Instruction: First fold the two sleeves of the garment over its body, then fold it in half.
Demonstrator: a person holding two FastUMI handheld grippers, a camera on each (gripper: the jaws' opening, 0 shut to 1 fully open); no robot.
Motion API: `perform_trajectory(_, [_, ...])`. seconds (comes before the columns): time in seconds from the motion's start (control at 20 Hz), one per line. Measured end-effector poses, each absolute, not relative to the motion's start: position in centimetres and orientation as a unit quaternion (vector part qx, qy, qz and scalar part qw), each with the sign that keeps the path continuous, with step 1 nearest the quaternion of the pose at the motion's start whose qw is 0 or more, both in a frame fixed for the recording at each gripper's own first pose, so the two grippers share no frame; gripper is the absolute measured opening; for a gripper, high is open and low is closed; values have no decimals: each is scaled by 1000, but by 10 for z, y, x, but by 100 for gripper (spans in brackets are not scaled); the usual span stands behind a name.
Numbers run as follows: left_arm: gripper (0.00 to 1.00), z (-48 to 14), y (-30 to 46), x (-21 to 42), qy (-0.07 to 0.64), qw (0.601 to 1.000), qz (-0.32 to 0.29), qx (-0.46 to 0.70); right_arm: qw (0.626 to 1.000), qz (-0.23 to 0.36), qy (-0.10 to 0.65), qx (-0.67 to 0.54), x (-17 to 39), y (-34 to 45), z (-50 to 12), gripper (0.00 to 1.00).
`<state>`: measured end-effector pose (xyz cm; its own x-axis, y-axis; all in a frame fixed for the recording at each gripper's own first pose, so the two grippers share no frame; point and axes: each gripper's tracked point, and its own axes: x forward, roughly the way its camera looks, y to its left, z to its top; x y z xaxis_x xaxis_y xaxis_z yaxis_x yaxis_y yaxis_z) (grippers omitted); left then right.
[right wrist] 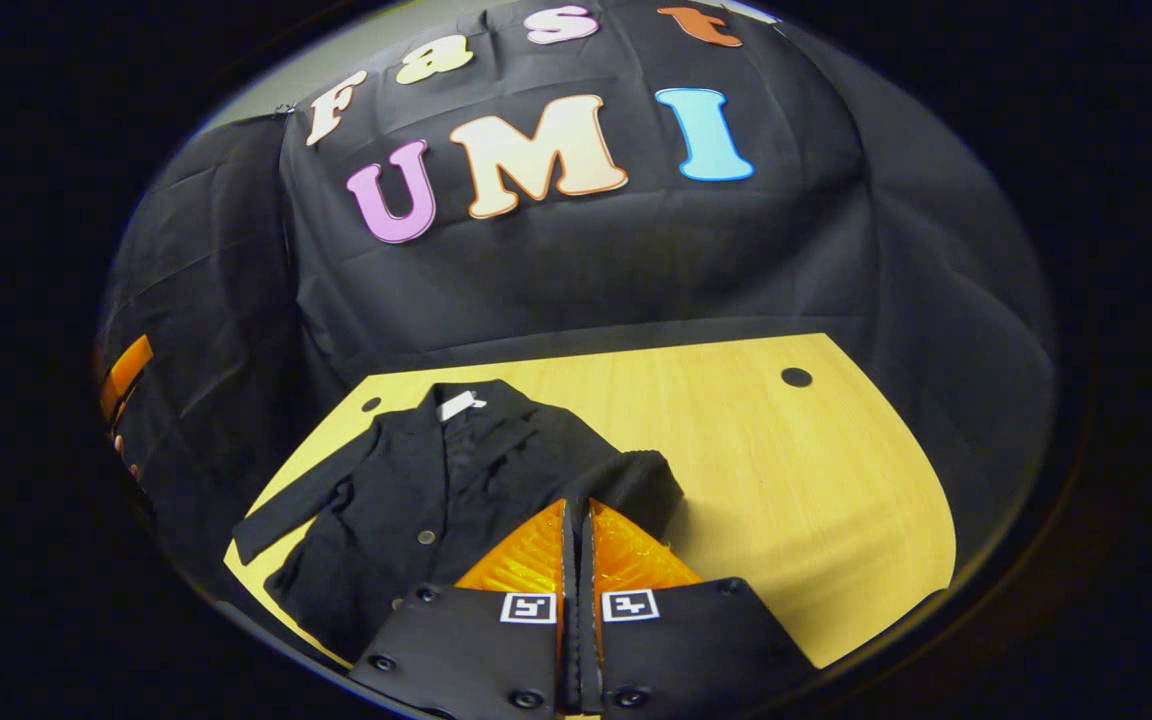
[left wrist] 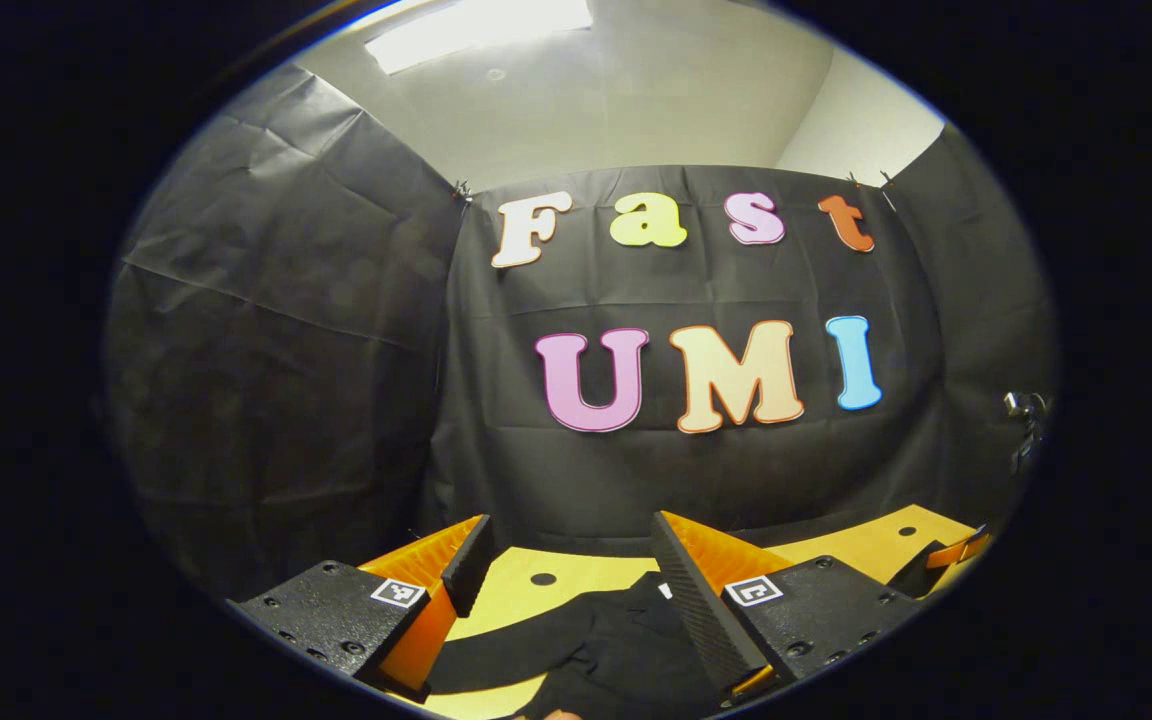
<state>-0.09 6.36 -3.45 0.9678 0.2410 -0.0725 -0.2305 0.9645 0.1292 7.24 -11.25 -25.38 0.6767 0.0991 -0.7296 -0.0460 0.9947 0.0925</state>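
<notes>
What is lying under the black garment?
The black garment lies on a wooden table. Bare tabletop shows around it; whatever is beneath the cloth itself is covered and cannot be seen.

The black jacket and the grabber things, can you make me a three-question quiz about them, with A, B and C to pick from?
1. Where is the jacket lying?
A. On the floor
B. Hanging on the wall
C. On the wooden table

2. What colour is the jacket?
A. Red
B. Black
C. White

3. How are the fingers of the left gripper standing?
A. Wide apart
B. Pressed tight together
C. Squeezing a cup

Answers:
1. C, because the right gripper view shows it spread flat on the yellowish wood top.
2. B, because the cloth is black all over, with only a small pale tag at the collar.
3. A, because the left gripper view shows a wide gap between them, with table and jacket in between.
</notes>
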Motion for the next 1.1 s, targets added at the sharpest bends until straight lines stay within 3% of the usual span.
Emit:
perform_trajectory(0.55, [92, -43, 139, -11, 52, 987, 142, 51, 932, 86, 353, -1, 107, -7, -229, 5])
perform_trajectory(0.6, [92, -43, 146, -12, 52, 987, 143, 50, 932, 90, 351, -5, 111, 3, -228, 0])
perform_trajectory(1.1, [92, -62, 219, -21, 65, 984, 159, 35, 926, 128, 353, -31, 139, 98, -246, 2])
